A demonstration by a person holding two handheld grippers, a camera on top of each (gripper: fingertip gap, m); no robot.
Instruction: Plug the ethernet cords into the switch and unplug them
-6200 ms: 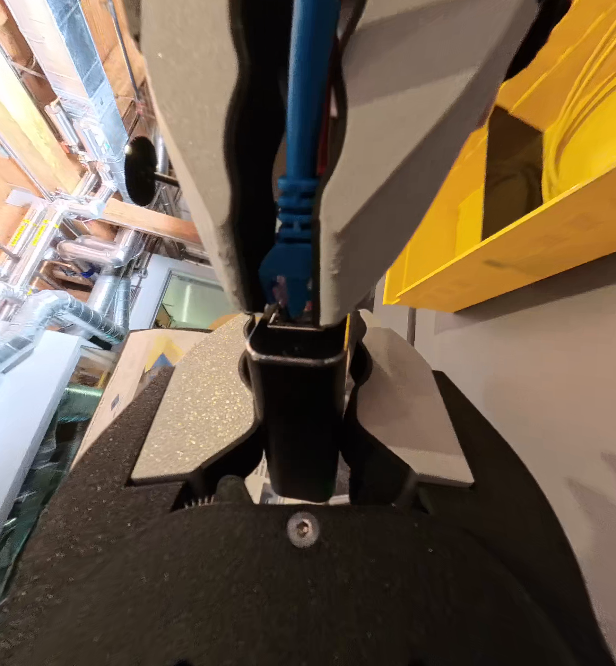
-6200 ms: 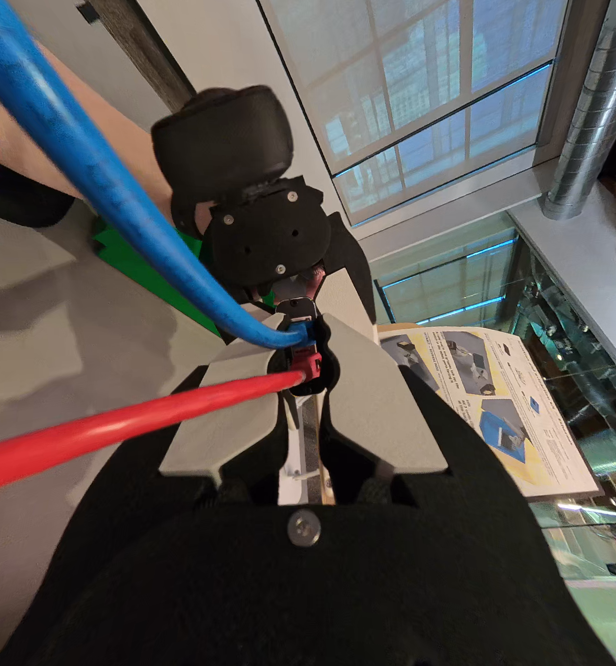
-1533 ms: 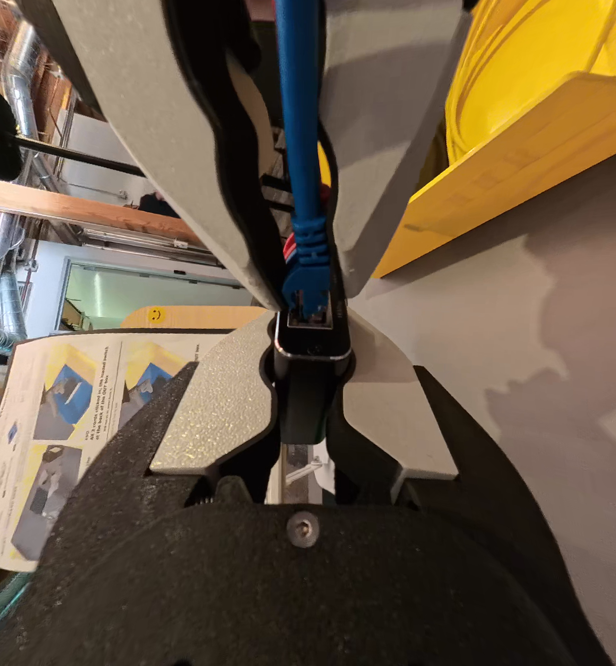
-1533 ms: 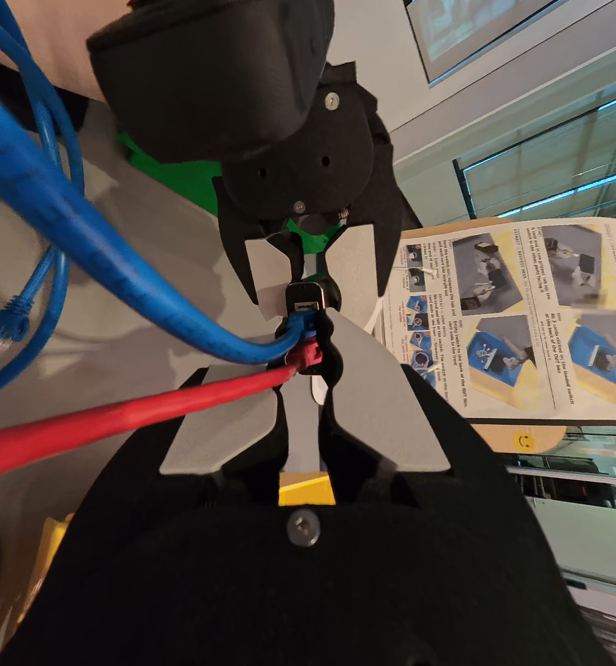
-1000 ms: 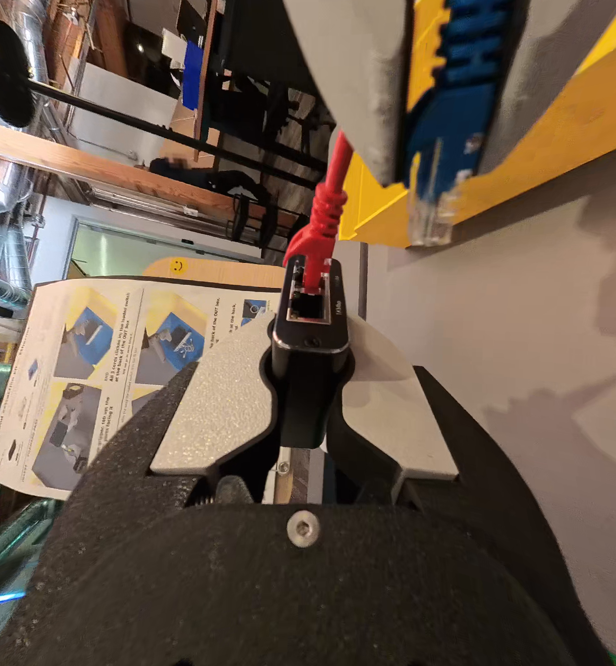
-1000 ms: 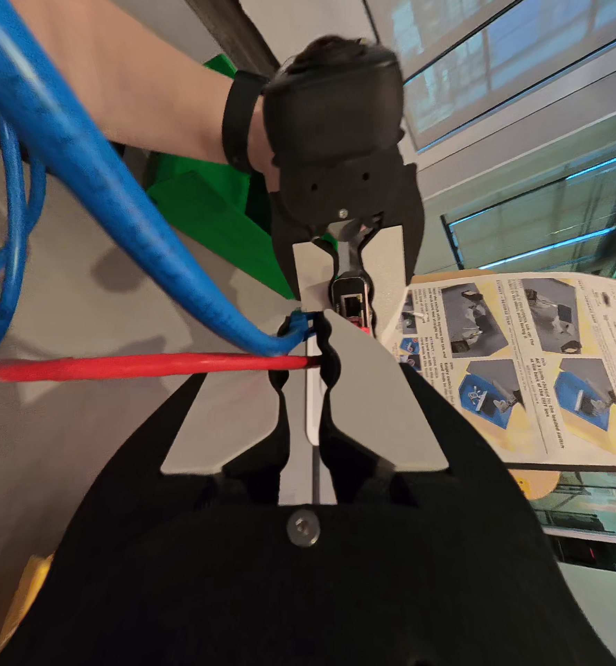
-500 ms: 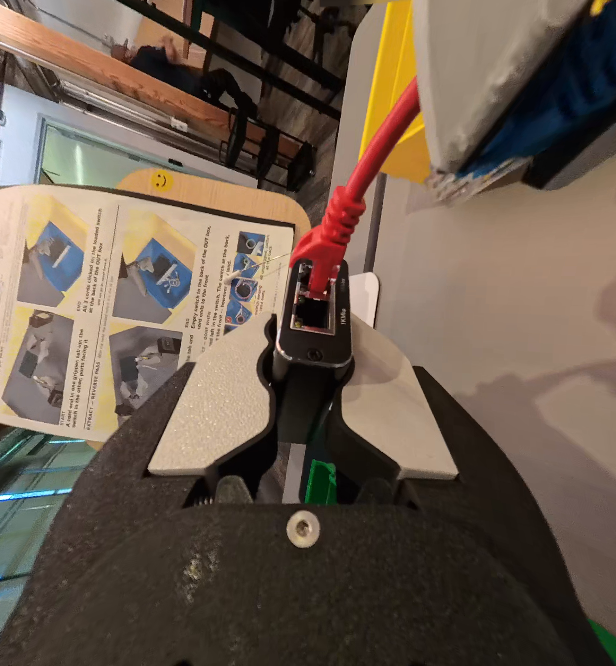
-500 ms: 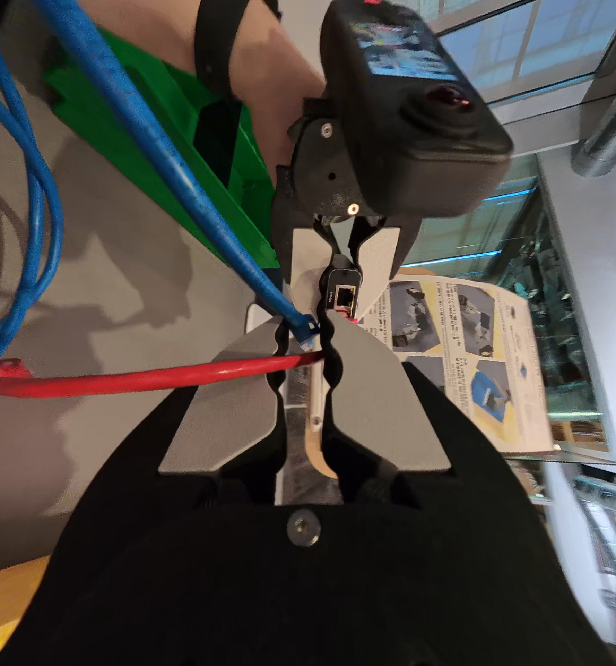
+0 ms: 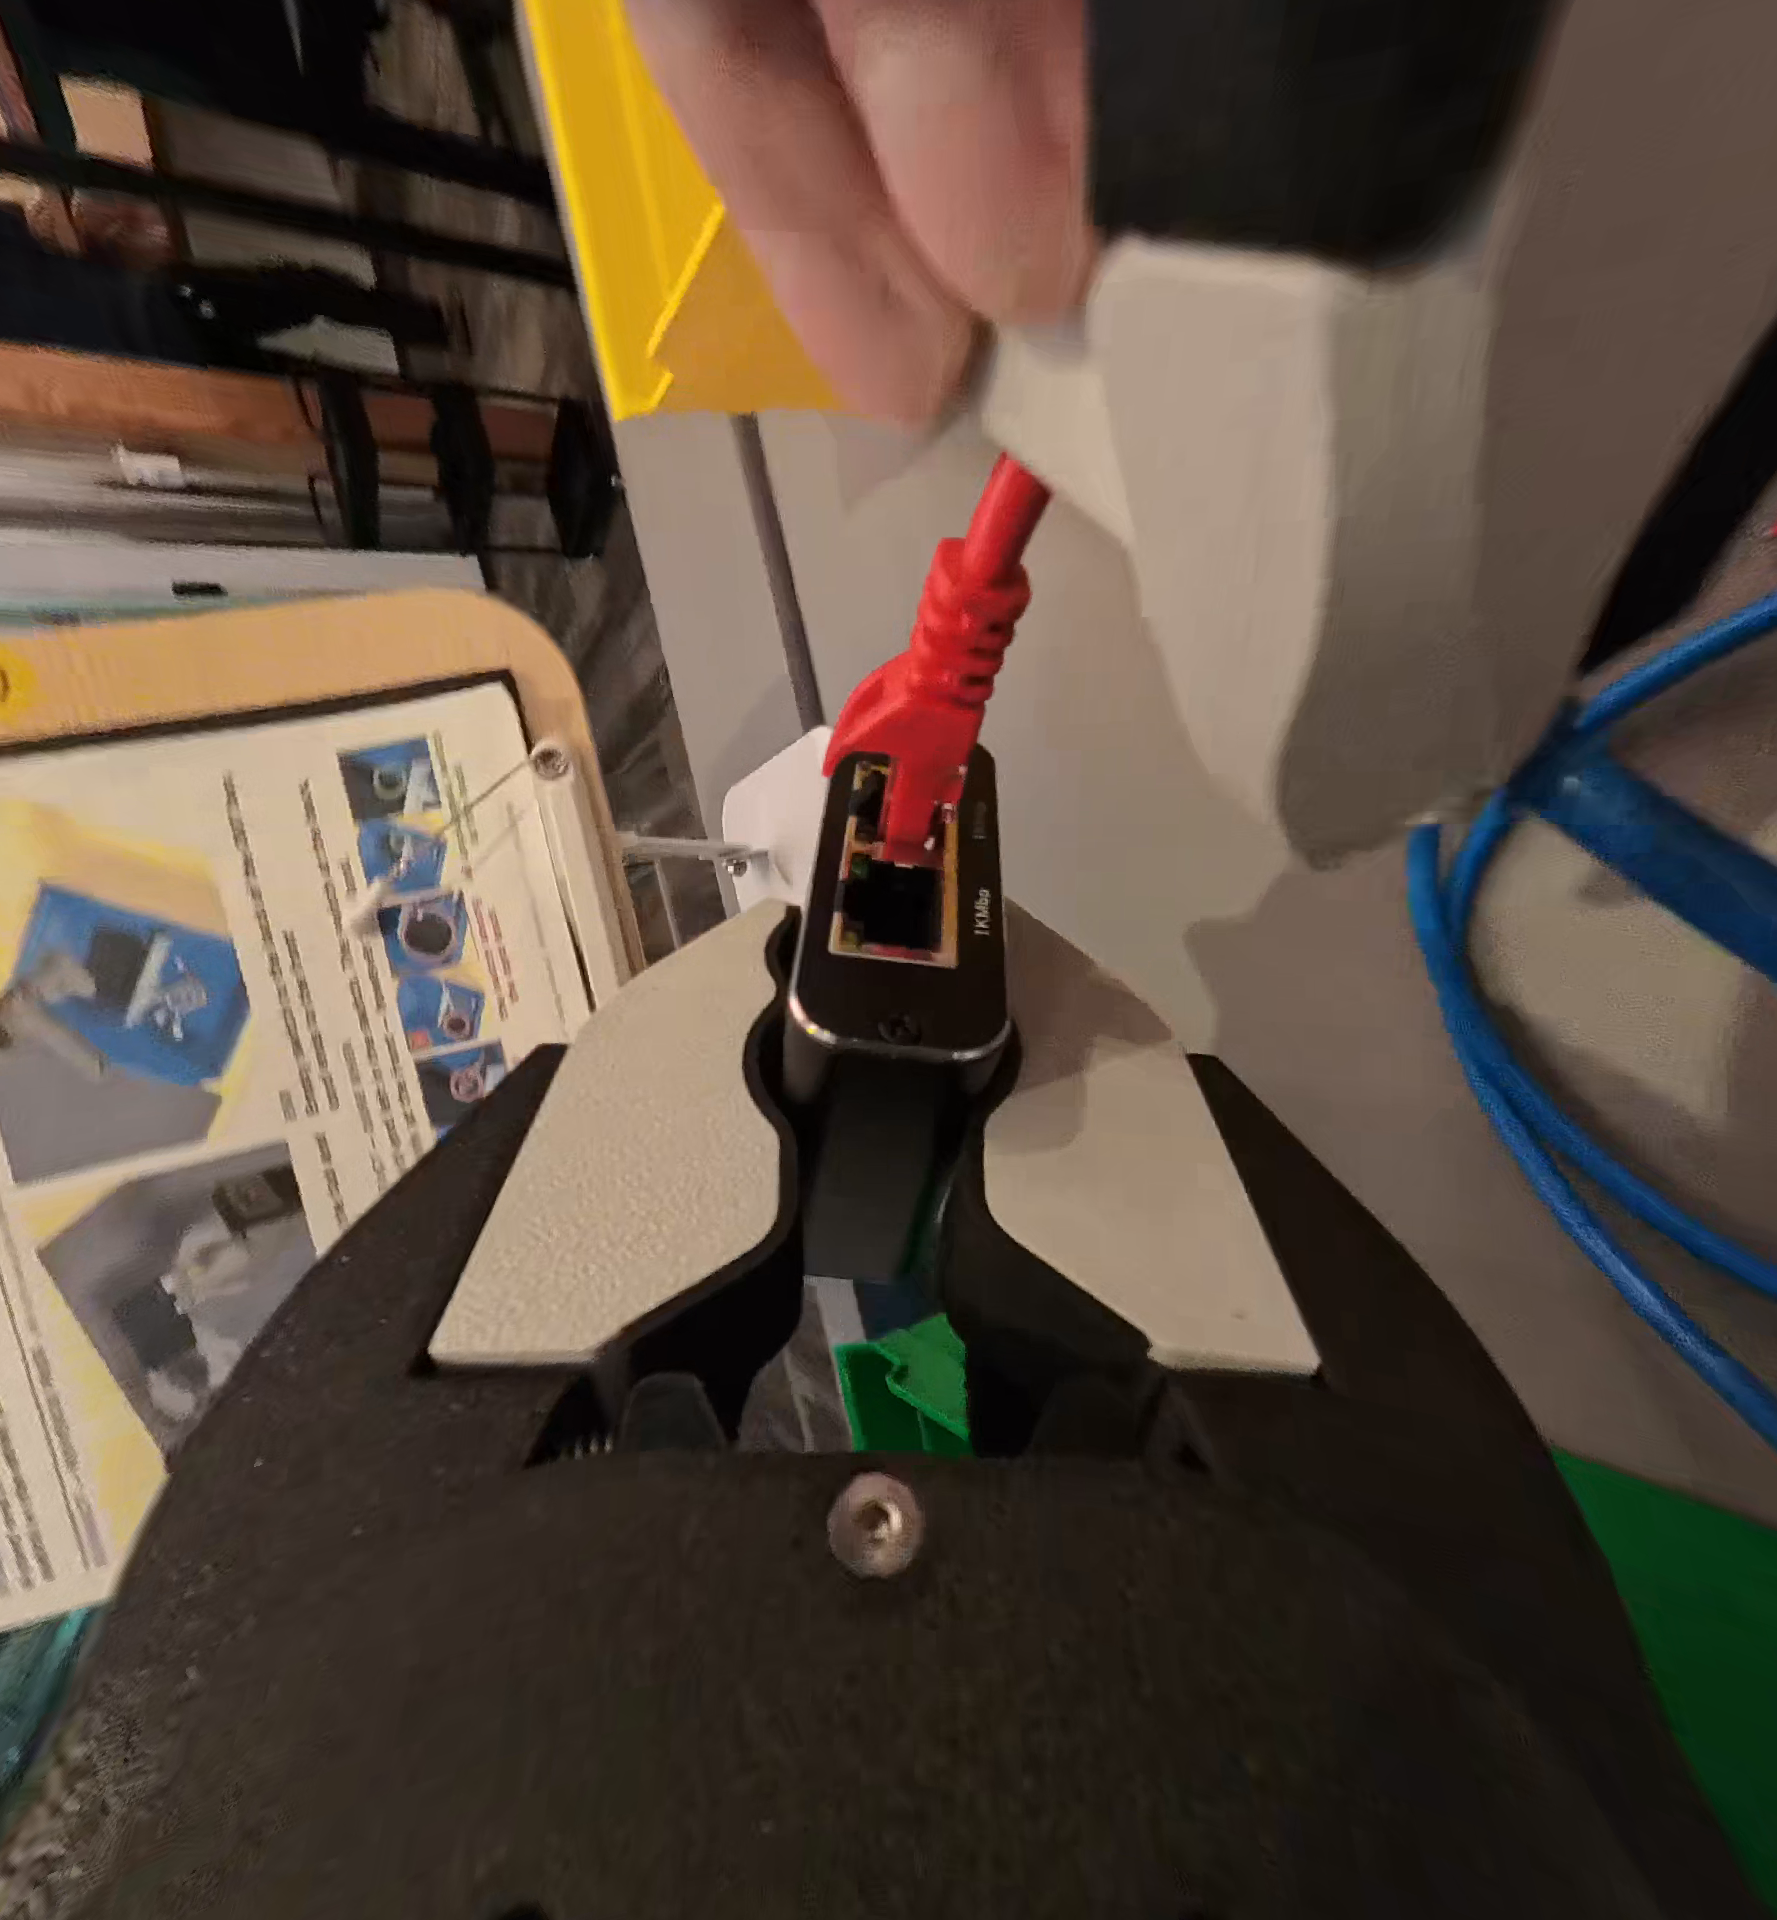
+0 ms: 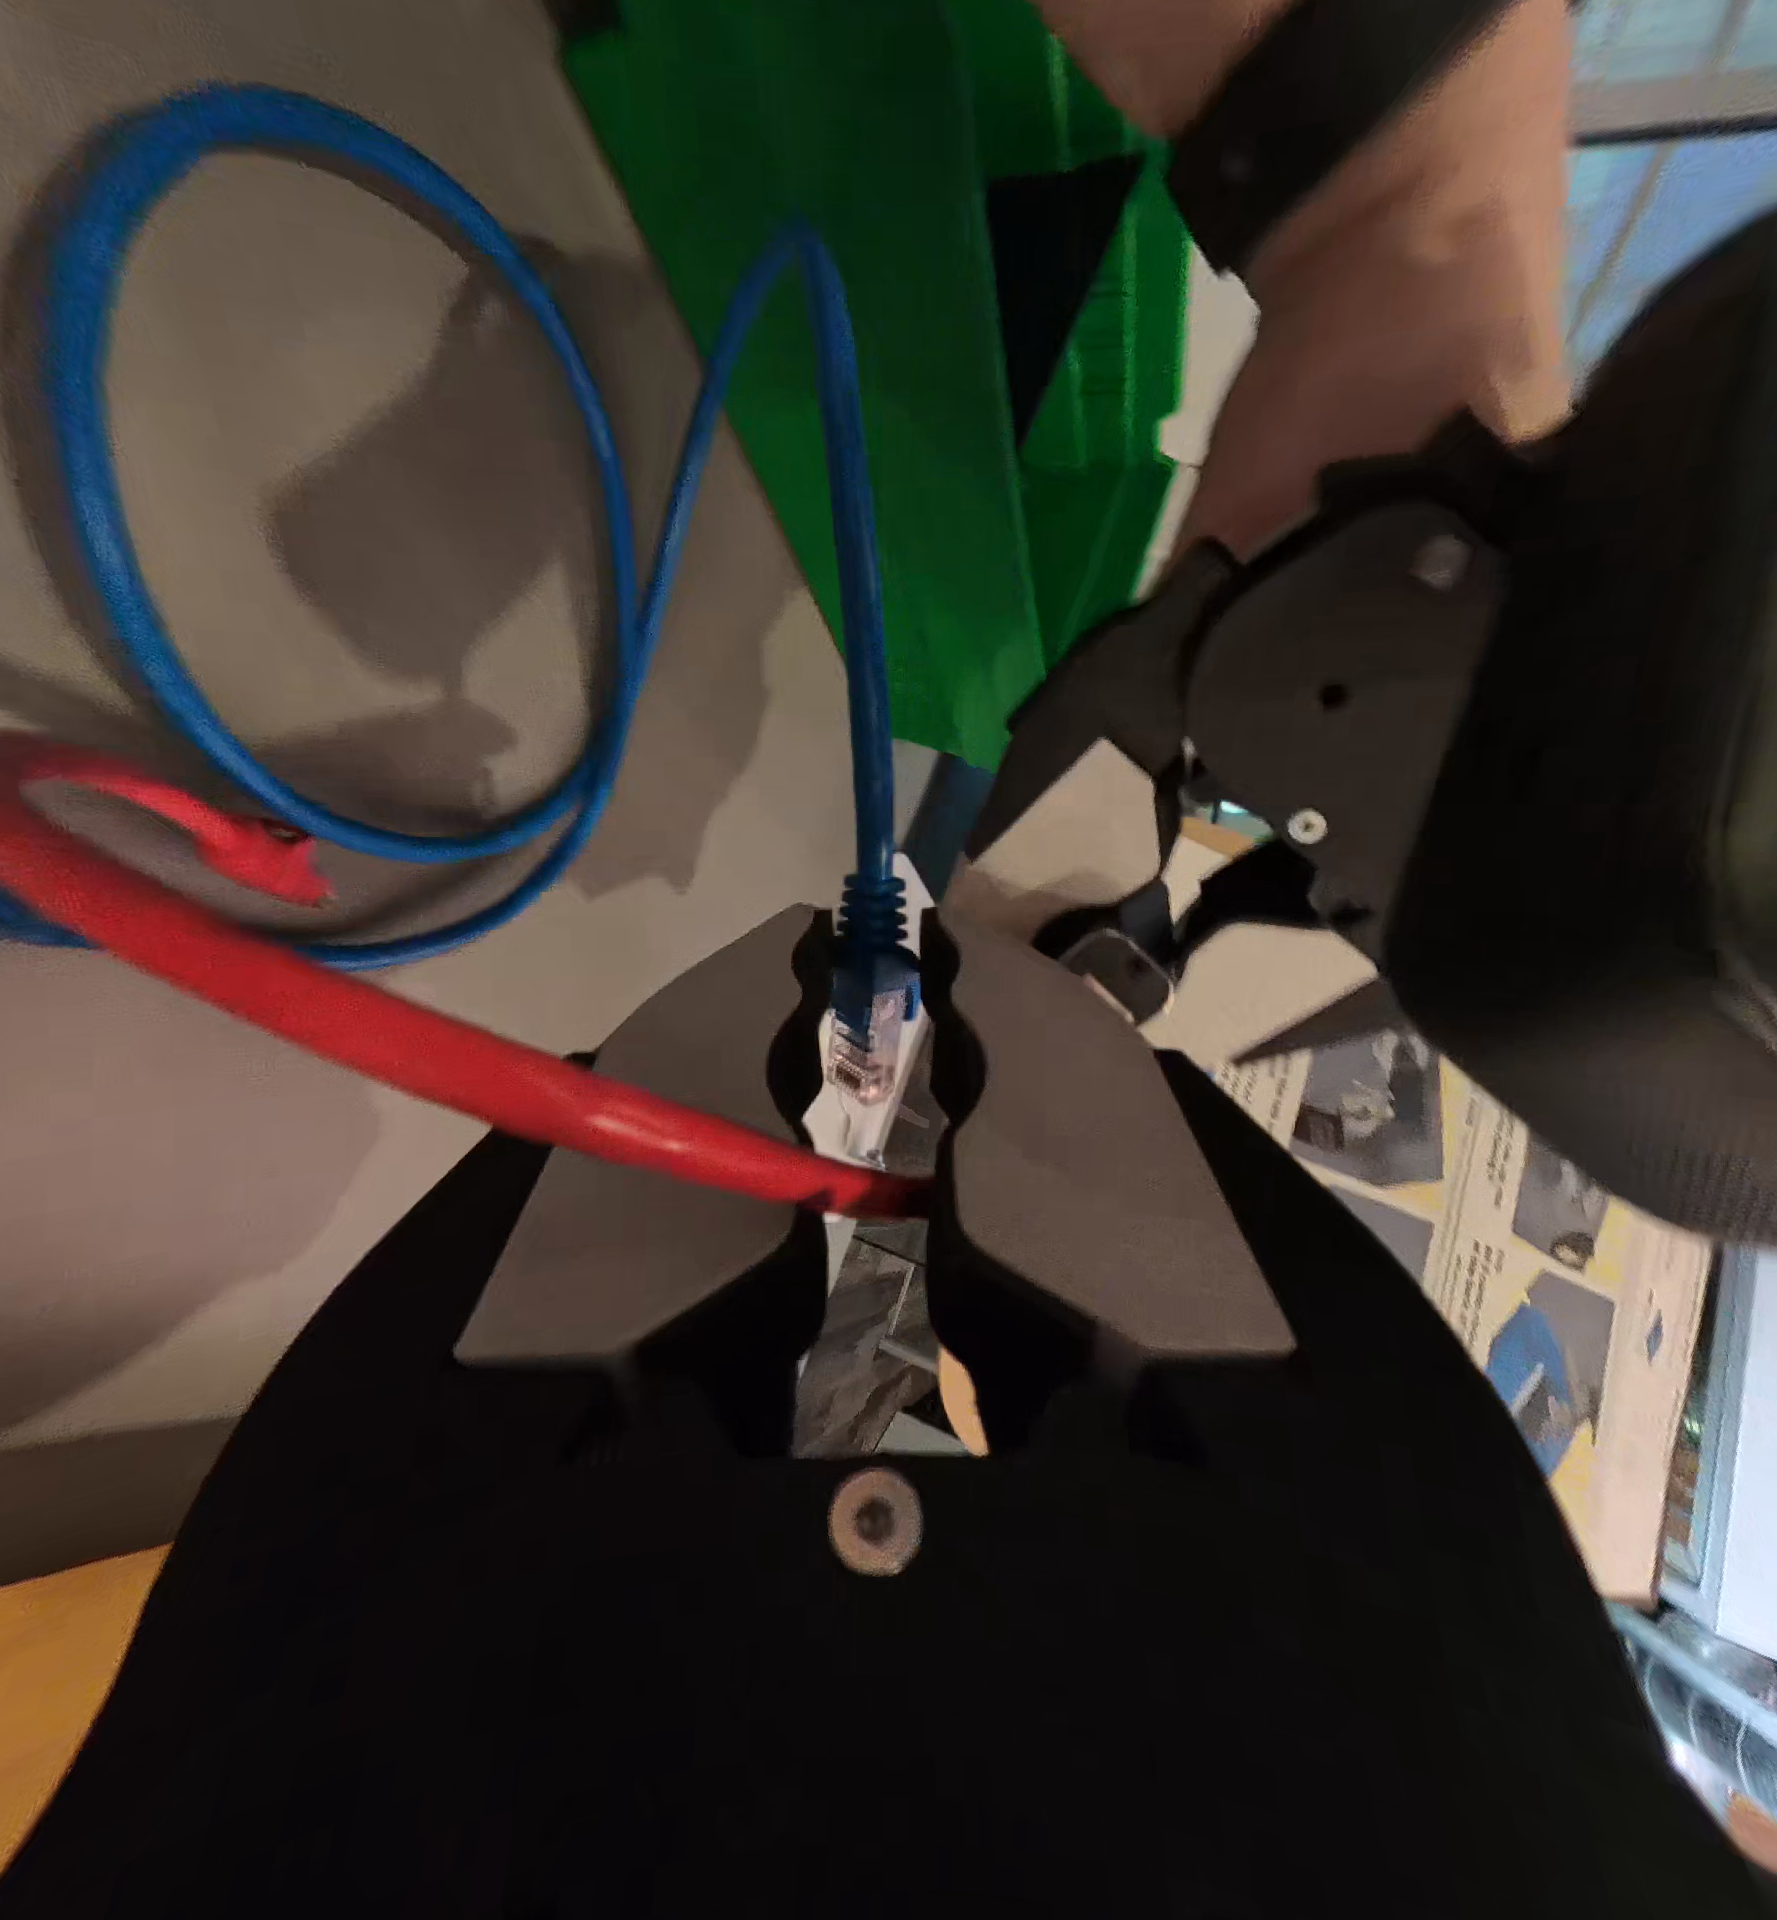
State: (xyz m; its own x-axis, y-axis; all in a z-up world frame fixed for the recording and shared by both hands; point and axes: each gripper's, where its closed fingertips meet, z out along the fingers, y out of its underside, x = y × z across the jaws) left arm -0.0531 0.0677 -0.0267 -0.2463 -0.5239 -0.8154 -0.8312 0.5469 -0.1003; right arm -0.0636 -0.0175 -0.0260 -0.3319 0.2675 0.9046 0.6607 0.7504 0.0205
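My left gripper [image 9: 894,935] is shut on a small black switch [image 9: 899,1049] and holds it upright. A red cord [image 9: 931,717] is plugged into the switch's far port. The near port [image 9: 889,914] is empty. My right gripper [image 10: 868,925] is shut on the blue cord's plug [image 10: 868,1003], clear of the switch, with the clear tip pointing back at the camera. The blue cord [image 10: 344,821] loops on the grey table. The red cord [image 10: 396,1029] runs across my right gripper's left finger and between the fingers. The switch [image 10: 1123,971] shows to the right, in the left gripper [image 10: 1383,779].
A green bin [image 10: 915,364] stands behind the cords and a yellow bin [image 9: 655,208] at the far side. An instruction sheet on a board [image 9: 240,987] stands to the left. A loose red plug [image 10: 260,842] lies on the table. A hand [image 9: 863,208] holds the right gripper.
The blue plug has come out of the switch in my right gripper, which has swung away from it. The red cord stays plugged in. The left gripper still holds the switch.
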